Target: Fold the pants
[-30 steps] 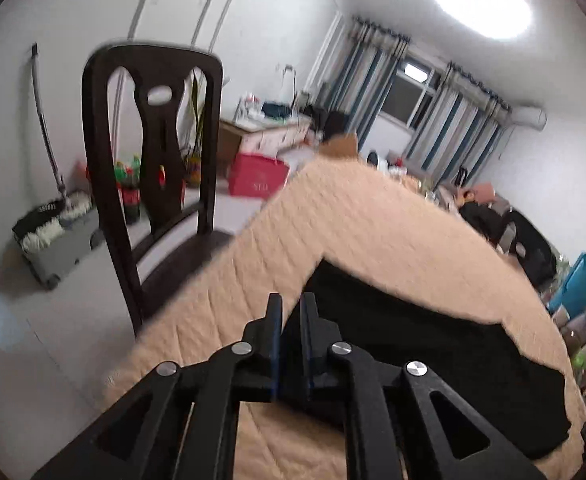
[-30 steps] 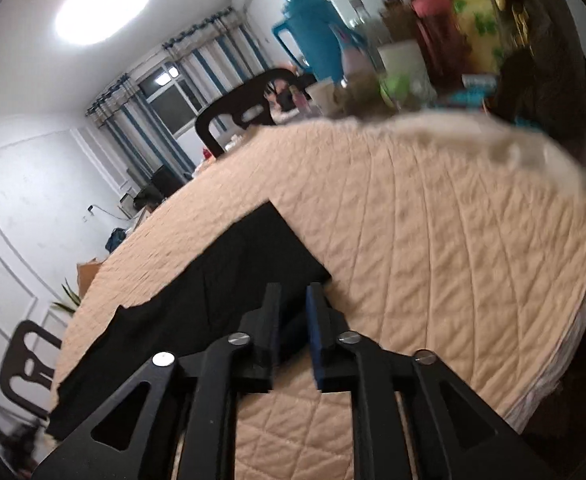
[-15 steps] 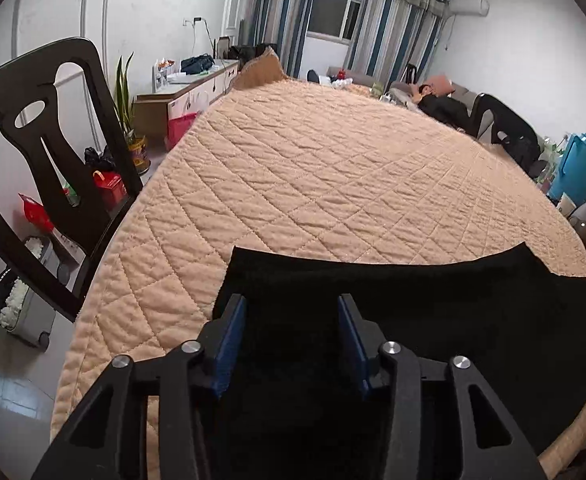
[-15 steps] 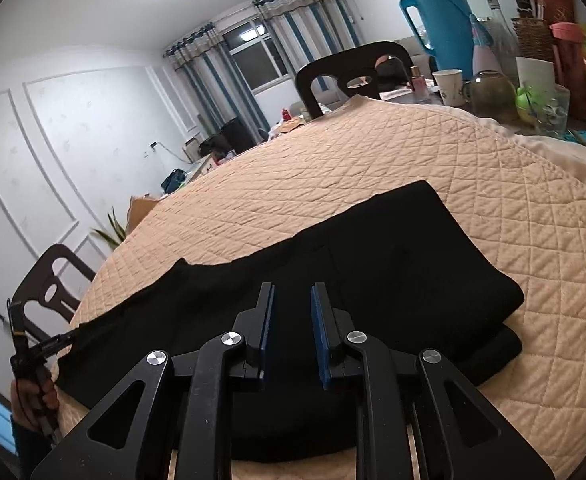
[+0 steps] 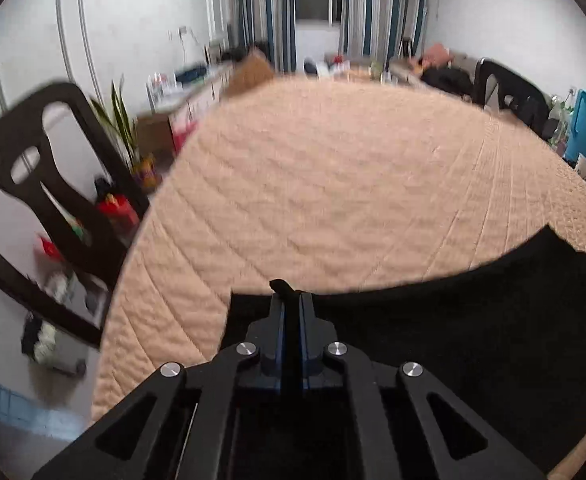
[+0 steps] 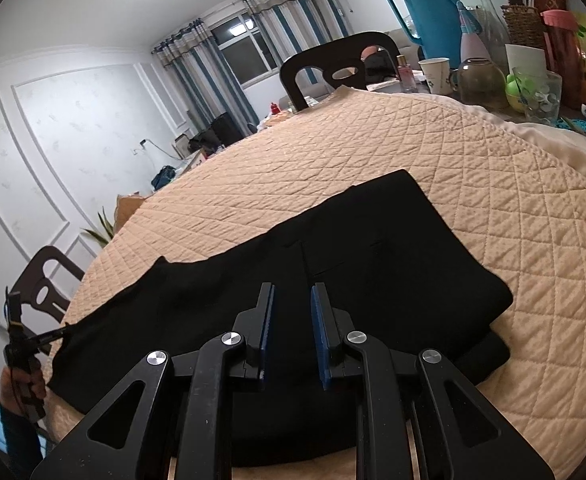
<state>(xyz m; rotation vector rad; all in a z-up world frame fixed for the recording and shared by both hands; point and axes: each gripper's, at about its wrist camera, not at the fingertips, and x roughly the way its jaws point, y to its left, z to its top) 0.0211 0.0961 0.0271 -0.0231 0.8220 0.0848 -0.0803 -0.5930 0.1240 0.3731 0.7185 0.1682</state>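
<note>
On the near part of the quilted surface [image 6: 473, 184], along its near edge, lie the black pants [image 6: 373, 264], spread lengthwise, with a doubled end toward the right end, where one layer sits on another. The far-left end of the cloth sits at the left edge of the surface, and there the left tongs [image 5: 291, 300] have just been closing: their jaws are now pressed together on a small tuft of black fabric that pokes up between the tips. In the right wrist view those tongs [image 6: 59, 332] show small at the left, pinching the same end, with a hand [image 6: 23, 380] on the handle.

The right tongs [image 6: 291, 300] hover over the middle of the pants with a narrow gap between the blue pads [image 6: 267, 312]; nothing is caught in them.

The step in hand looks like taking hold of the leg end for a lengthwise fold. Next, the left end likely needs lifting and carrying across toward the doubled right end, while the right tongs either pin the middle or take a second hold so the cloth does not drag. A chair [image 5: 49, 184] stands just beside the left edge; bottles and a blue flask [image 6: 429, 12] crowd the far right corner, well apart from the pants.
</note>
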